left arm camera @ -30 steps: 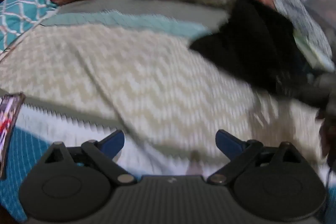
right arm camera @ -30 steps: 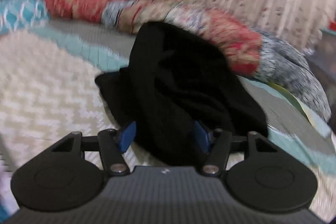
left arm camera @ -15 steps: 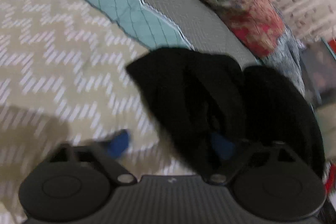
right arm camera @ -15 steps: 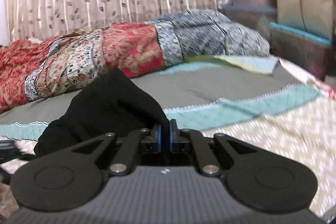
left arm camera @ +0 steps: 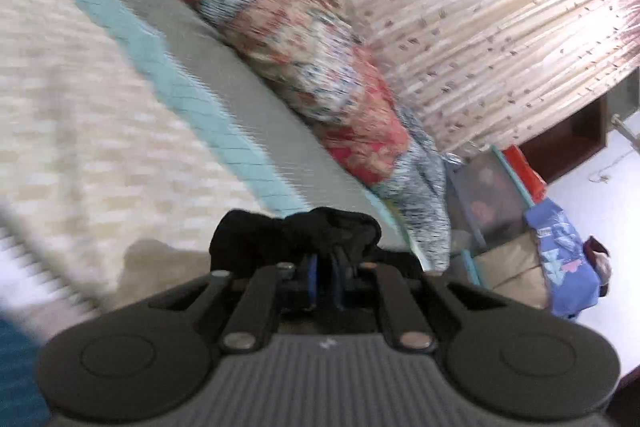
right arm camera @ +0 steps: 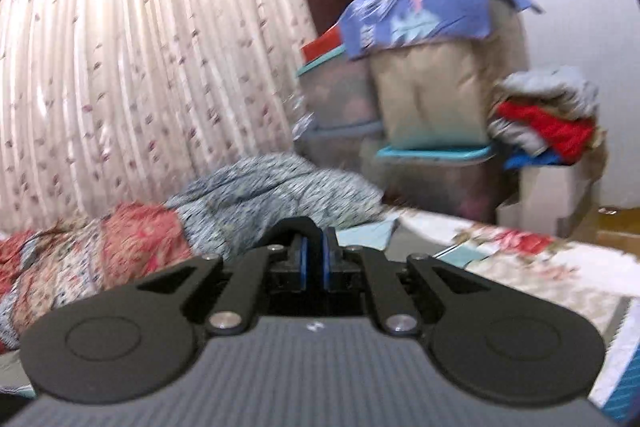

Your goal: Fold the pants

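Leftmost, a bed [left arm camera: 72,131] spread with a cream chevron quilt ran up to a teal and grey border, with a rolled red-and-blue patchwork blanket [left arm camera: 320,59] along its far edge and a pale pleated curtain [left arm camera: 500,7] behind. Nearer, the left tongs [left arm camera: 325,277] were pressed together, having just closed on a bunched fold of the black fabric pants [left arm camera: 296,233], which bulged just above the blue pads, raised over the quilt.

Further right, the right tongs [right arm camera: 314,261] also stood pressed together. A narrow strip of black cloth appeared to be pinched between their pads, though little of it showed. Behind them sat the same patchwork blanket, the curtain, and stacked storage bins [right arm camera: 420,107] heaped with clothes.

Both views were blurred, suggesting fast movement. Judging from this, the main risk was the bunched grips: each pinch seemed to catch a wad rather than a clean edge, so layers could slip free, or the pants could hang twisted and fold crookedly. Soft knit cloth would sag between the two holds.
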The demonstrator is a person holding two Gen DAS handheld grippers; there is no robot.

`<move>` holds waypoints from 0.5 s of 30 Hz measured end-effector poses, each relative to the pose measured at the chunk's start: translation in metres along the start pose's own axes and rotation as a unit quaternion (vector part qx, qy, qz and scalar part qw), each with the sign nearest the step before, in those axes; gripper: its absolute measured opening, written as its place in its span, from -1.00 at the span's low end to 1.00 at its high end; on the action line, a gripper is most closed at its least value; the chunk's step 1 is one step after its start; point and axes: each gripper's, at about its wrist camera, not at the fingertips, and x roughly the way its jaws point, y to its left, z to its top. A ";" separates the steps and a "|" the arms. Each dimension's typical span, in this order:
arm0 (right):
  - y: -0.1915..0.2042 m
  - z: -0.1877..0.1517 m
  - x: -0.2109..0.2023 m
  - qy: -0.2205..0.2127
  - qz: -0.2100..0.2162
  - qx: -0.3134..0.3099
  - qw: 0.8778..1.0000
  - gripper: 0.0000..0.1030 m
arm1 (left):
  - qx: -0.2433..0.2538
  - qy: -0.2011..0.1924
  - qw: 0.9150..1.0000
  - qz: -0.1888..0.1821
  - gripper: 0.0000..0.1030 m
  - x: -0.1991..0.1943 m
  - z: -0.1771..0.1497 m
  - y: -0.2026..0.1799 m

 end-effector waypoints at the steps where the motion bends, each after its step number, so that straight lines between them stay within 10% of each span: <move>1: -0.006 0.000 0.001 -0.001 -0.008 0.001 1.000 -0.81 | -0.005 -0.002 1.000 0.016 -0.87 -0.013 -0.007 0.009; 6: -0.039 -0.024 0.007 0.047 -0.080 0.019 0.996 -0.67 | -0.086 0.037 0.992 0.086 -0.87 -0.037 -0.046 0.068; 12: -0.067 -0.056 -0.008 0.110 -0.116 0.051 0.986 0.14 | -0.105 0.054 0.990 0.081 -0.79 -0.025 -0.062 0.081; 15: -0.072 -0.059 -0.019 0.113 -0.125 0.032 0.985 0.28 | -0.091 0.060 0.991 0.076 -0.34 -0.012 -0.057 0.074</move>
